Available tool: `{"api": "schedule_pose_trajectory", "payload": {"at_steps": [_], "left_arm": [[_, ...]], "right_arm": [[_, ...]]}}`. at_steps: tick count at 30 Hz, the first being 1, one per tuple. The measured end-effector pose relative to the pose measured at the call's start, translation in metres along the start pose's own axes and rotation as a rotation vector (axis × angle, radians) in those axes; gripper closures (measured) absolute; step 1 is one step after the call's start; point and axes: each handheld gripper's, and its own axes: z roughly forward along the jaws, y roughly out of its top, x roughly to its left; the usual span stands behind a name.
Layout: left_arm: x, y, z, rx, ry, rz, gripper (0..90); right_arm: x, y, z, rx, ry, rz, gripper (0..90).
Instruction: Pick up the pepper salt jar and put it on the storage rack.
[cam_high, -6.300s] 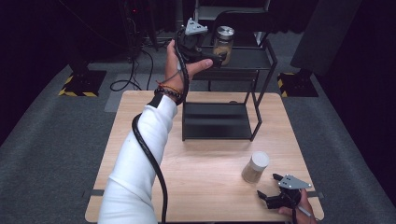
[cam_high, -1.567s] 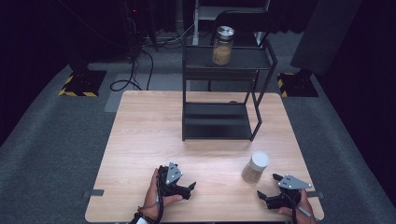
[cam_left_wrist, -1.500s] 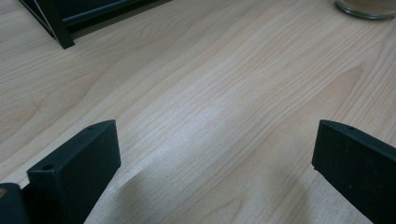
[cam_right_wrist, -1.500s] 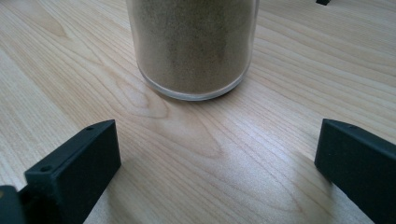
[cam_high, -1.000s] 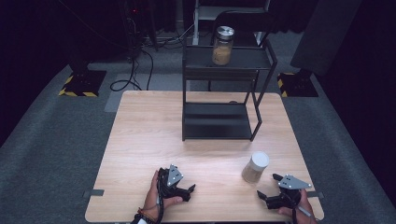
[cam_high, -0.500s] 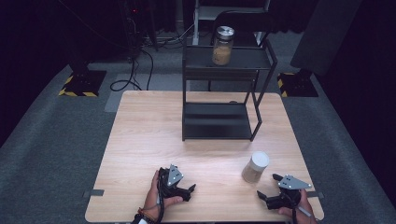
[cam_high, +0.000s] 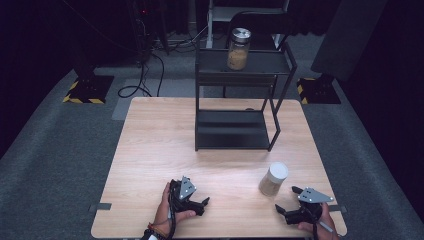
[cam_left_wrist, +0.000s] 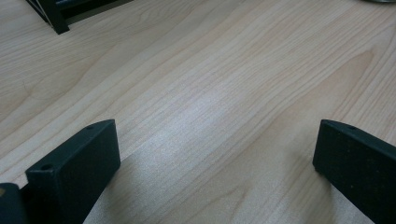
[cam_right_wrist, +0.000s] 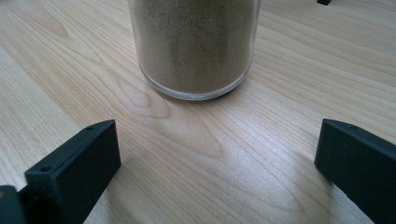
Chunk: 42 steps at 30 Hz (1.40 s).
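Resting unmoved: both hand-held grippers, seemingly; jar (cam_high: 273, 178) too.

High cam overhead; gripper cams tabletop-close.

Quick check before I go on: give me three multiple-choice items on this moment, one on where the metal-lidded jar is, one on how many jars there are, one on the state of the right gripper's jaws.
1. Where is the metal-lidded jar?
A. on the top shelf of the black rack
B. on the rack's bottom shelf
C. on the table beside the left gripper

2. How many jars are in the high view?
A. one
B. two
C. three

3. How do the right gripper's jaws stand?
A. shut on the white-lidded jar
B. shut on nothing
C. open, short of the white-lidded jar

Answers: 1 A, the jar stands on the top shelf. 2 B, one on the rack, one on the table. 3 C, bare wood shows between the spread jaws and the jar.
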Motion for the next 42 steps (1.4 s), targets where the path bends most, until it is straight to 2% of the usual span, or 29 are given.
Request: {"api": "schedule_pose_trajectory", "payload": {"at_steps": [10,16,22,26,29,33,35,42], "left_arm": [[0.0,0.0,0.0,0.0,0.003,-0.002,0.6],[0.0,0.0,0.0,0.001,0.003,-0.002,0.6],[0.0,0.0,0.0,0.001,0.004,-0.002,0.6],[0.0,0.0,0.0,0.001,0.004,-0.003,0.6],[-0.001,0.0,0.0,0.001,0.005,-0.004,0.5],[0.0,0.0,0.0,0.001,0.005,-0.004,0.5],[0.0,0.001,0.0,0.002,0.005,-0.003,0.5],[0.0,0.0,0.0,0.001,0.005,-0.004,0.5]], "right_arm": [[-0.001,-0.001,-0.001,-0.003,0.001,0.005,1.5],[-0.004,-0.003,-0.003,-0.018,0.004,0.035,1.5],[-0.004,-0.001,-0.004,-0.034,0.002,0.039,1.8],[-0.003,0.009,-0.006,-0.054,0.003,0.015,2.0],[-0.007,0.014,-0.006,-0.084,0.027,0.041,2.0],[-0.009,0.023,-0.006,-0.095,0.028,0.03,2.0],[-0.012,0.025,-0.006,-0.107,0.043,0.036,2.0],[-0.011,0.038,-0.005,-0.117,0.043,0.004,2.0]]}}
